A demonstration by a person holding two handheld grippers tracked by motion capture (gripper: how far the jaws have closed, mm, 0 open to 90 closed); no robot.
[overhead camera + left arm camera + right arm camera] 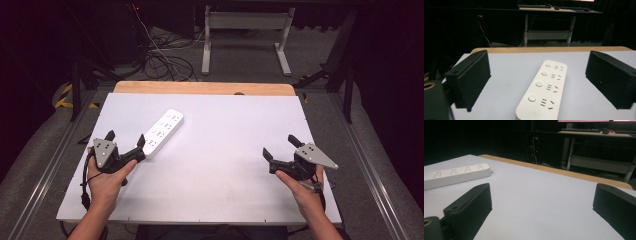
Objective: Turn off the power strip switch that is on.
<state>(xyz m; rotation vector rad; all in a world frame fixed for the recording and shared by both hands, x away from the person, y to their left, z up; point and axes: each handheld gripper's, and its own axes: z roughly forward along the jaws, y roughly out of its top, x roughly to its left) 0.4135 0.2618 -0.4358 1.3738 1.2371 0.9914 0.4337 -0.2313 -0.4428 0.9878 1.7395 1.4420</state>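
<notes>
White power strip (162,133) lying flat on the pale table (225,165), left of centre, well toward the far-left part of the board. Long axis running on a diagonal: near end down-left, far end up-right toward the wooden far edge. Four sockets and four round buttons facing up, as seen in the left gripper view.

Left gripper (125,141) parked right at the strip's near end, jaws spread wide, nothing between them. One jaw tip apparently just beside or over the near-left corner of the strip in the high view; contact impossible to confirm. From the left gripper view, the strip (542,90) stretching straight away between the two black jaws, so the tool looking almost along the long axis, not across it. Gap clearly wider than the strip's short side.

Right gripper (281,147) far off on the right side of the table, jaws also wide apart, empty, resting on bare board. Strip (455,174) seen from there as a long bar well off to the left, broadside on.

Left hand plainly nearer, then. Key relation: strip just ahead of the left tool, lengthwise in line with it. Likely call: a short push forward and down to straddle the near end, then a squeeze across the narrow width.
</notes>
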